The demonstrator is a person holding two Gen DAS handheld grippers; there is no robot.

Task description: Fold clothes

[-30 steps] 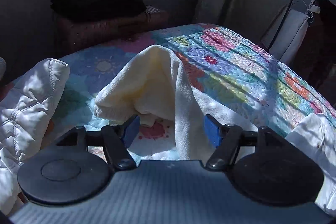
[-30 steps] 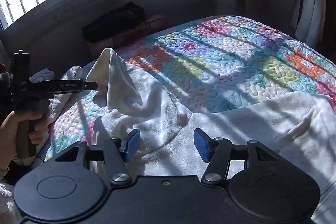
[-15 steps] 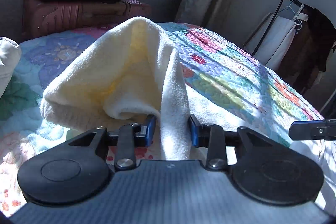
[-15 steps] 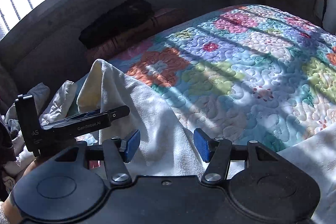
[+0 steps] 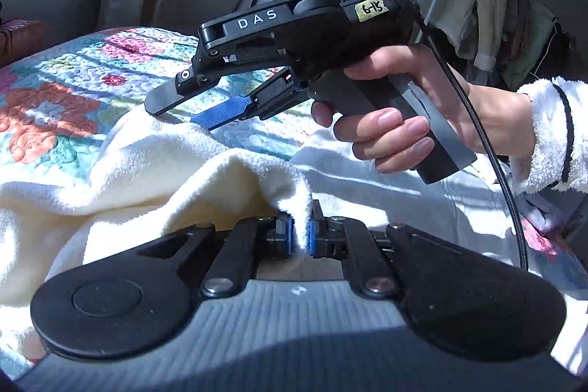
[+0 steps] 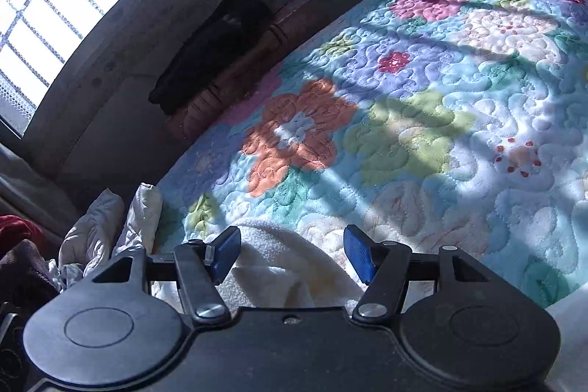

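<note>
My left tongs (image 5: 300, 237) are clenching the cream garment's (image 5: 147, 179) fold — right tongs (image 6: 290, 254) are opening above it, at twelve o'clock.

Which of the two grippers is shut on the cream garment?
The left gripper: its jaws pinch a fold of the cream garment. The right gripper jaws are opening.

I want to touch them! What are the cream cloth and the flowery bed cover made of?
The cream garment looks like soft fleece or terry: its surface is nubby, matte and thick at the folds. The floral quilt looks like stitched, padded fabric: swirly seams make puffy bumps. The exact fibre can't be told.
</note>
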